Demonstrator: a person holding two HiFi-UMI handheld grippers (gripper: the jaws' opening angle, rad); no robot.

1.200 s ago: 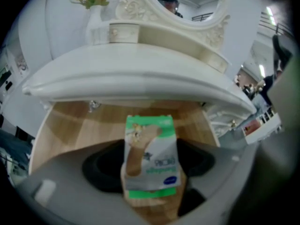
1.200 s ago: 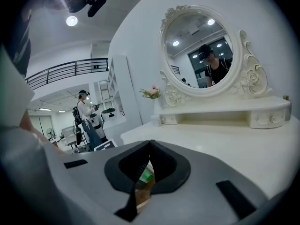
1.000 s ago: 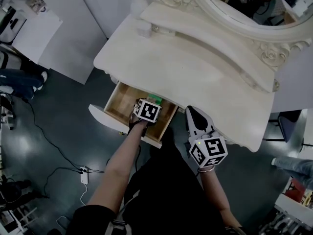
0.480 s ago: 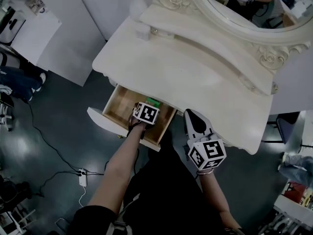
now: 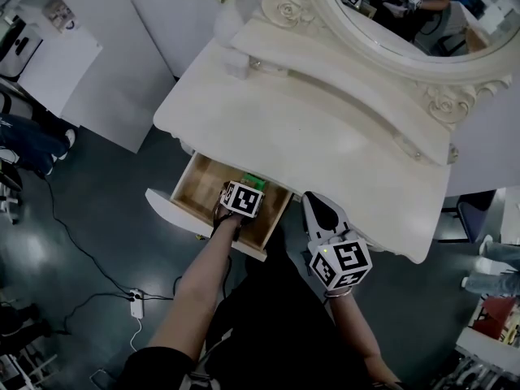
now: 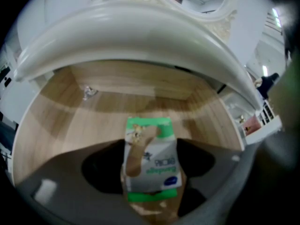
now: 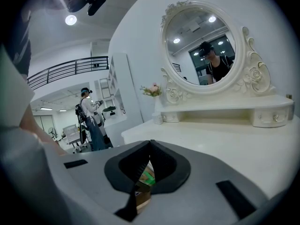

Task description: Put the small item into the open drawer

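Left gripper [image 6: 151, 175] pinching green-white packet [image 6: 152, 158] inside drawer [image 6: 89, 123], lower edge apparently hidden

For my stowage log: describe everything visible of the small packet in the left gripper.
The packet is a small flat pouch, white with green bands at top and bottom, printed with a tan plaster picture, green lettering and a blue oval. It looks like glossy paper or film. The left gripper is shut on its lower part, holding it roughly upright over the wooden floor of the open drawer; whether it touches that floor is unclear.
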